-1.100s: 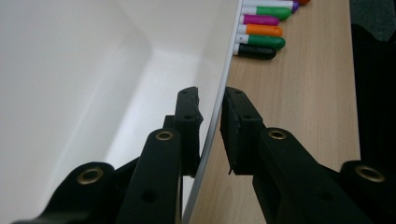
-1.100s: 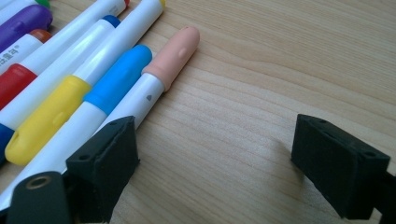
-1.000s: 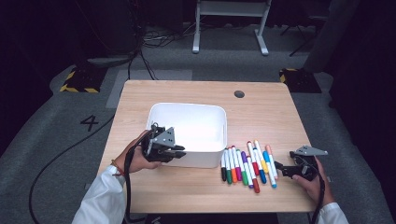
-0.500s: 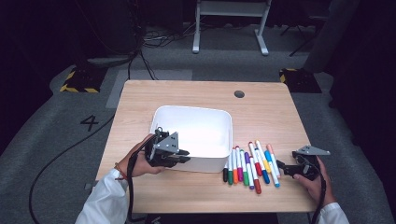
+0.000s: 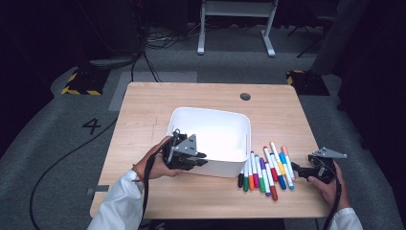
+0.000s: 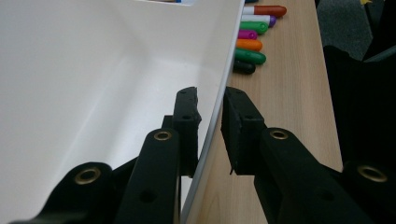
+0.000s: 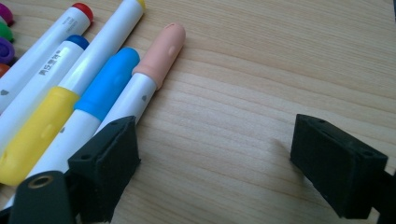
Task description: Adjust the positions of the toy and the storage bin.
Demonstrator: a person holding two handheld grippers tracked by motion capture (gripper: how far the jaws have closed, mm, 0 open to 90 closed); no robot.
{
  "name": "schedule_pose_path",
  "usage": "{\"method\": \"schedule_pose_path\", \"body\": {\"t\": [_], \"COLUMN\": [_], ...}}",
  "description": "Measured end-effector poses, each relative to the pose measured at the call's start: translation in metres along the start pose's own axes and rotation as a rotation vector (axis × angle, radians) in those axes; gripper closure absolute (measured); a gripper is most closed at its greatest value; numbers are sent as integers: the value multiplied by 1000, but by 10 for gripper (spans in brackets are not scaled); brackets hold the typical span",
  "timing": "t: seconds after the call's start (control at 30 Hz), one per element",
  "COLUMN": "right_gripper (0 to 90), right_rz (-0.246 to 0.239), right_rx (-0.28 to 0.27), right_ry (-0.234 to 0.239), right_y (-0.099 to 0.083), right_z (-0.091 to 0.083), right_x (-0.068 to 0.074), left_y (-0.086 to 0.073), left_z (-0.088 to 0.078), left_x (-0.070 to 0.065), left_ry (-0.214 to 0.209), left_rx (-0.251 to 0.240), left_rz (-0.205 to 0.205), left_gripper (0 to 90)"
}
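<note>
The left gripper (image 5: 195, 160) is clamped on the near wall of the white plastic bin (image 5: 210, 125), one jaw inside and one outside, as the left gripper view shows with the rim (image 6: 219, 107) pinched between the pads. Since a second ago the bin has slid toward the right along the wooden table (image 5: 143, 110), and it now sits touching or nearly touching the row of coloured markers (image 5: 264, 171) laid side by side near the front right. That closes the gap between bin and markers, which I judge makes loading them a short carry. The right gripper (image 5: 299, 171) rests low on the table just right of the row, jaws spread wide and holding nothing; in its own view one pad (image 7: 105, 165) lies against the peach-capped marker (image 7: 152, 74), the outermost one, and the other pad stands on bare wood.
</note>
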State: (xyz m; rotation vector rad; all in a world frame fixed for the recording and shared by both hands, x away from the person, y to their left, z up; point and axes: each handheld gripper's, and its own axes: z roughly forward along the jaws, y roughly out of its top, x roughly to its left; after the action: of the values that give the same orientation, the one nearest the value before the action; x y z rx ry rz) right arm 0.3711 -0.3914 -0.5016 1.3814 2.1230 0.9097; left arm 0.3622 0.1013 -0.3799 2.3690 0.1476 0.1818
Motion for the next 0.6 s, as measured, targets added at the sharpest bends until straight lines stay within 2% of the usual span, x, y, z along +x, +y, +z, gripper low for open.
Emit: {"method": "schedule_pose_path", "body": {"t": [0.03, 0.07, 0.27, 0.4, 0.6], "right_gripper": [150, 150, 151, 158, 162], "right_rz": [8, 6, 16, 40, 31], "right_rx": [1, 2, 0, -5, -2], "right_ry": [-1, -4, -21, -38, -53], "right_y": [1, 1, 0, -3, -2], "right_z": [0, 0, 0, -2, -3], "right_x": [-1, -2, -9, -16, -16], "left_y": [3, 4, 14, 15, 13], "left_z": [2, 5, 14, 14, 12], "left_x": [1, 1, 0, -1, -5], "left_ry": [-10, -6, -1, -15, -4], "left_rx": [3, 0, 1, 11, 1], "left_rz": [2, -5, 14, 18, 16], "left_gripper": [756, 756, 757, 755, 750]}}
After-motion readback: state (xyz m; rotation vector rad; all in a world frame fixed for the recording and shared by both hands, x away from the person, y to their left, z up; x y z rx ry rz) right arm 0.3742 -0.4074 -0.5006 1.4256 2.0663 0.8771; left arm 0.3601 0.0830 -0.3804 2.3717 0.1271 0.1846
